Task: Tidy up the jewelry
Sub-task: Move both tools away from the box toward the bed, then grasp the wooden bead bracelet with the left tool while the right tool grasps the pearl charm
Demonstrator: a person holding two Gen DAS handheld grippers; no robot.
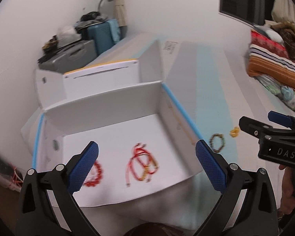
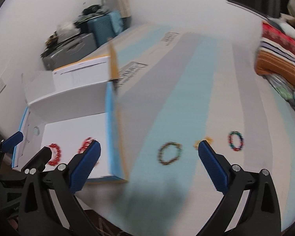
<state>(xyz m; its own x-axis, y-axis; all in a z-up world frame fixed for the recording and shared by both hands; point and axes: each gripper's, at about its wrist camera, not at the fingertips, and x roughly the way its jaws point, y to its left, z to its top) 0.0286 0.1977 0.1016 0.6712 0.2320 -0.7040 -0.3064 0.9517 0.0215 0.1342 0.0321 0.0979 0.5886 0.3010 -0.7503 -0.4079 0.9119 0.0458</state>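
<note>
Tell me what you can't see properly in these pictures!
- Red bead bracelet in the white box: left wrist view, the left gripper finger covers part of it.
- Red cord bundle: left wrist view, blurred, so how many pieces cannot be counted.
- Small yellow piece: right wrist view, half hidden behind the right gripper finger, too blurred to name.
- Dark bead bracelet: right wrist view, bead colours smeared.

Both units are showing identical construction. The left gripper [image 1: 147, 166] is presenting black angular linkage arms, silver pivot screws and blue cross-hatched finger pads [image 1: 84, 169]. The right gripper [image 2: 149, 163] is carrying matching blue pads [image 2: 213, 169]; its black housing is displaying white "DAS" lettering in the left wrist view.
</note>
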